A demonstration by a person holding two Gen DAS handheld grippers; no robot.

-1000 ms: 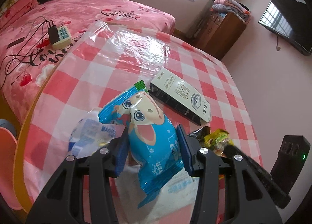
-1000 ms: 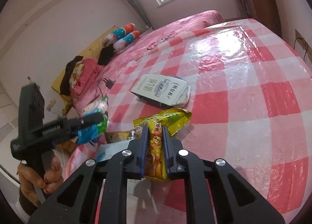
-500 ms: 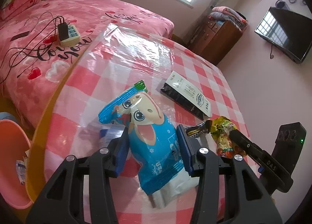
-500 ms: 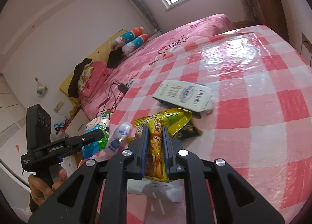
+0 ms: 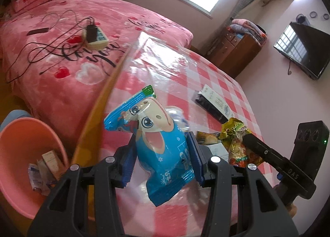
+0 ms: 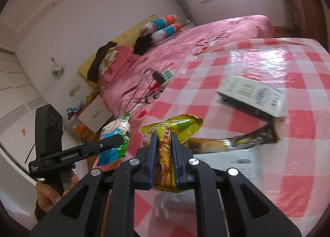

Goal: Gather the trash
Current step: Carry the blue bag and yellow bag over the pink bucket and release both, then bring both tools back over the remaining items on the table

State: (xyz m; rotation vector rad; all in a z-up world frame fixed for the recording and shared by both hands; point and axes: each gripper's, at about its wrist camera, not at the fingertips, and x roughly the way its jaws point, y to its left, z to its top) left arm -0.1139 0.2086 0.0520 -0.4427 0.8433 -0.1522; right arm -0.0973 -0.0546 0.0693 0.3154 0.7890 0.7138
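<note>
Left claw (image 5: 160, 154) grips a blue snack bag (image 5: 158, 144) (cartoon face); right claw (image 6: 164, 150) pinches a yellow wrapper (image 6: 165, 150).

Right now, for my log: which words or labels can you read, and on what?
"DAS": on the right claw body.
"GenRobot.AI": on the left claw arm.
"Love you": on the pink bedspread.
White box, blue wrapper, yellow wrapper: print too small or blurred.

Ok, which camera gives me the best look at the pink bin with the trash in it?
The left wrist view. The pink bin sits at its lower left, beside the table edge, with its rim and some boxes and wrappers inside visible. The right wrist view does not show the bin at all: it looks across the table towards the bed.
</note>
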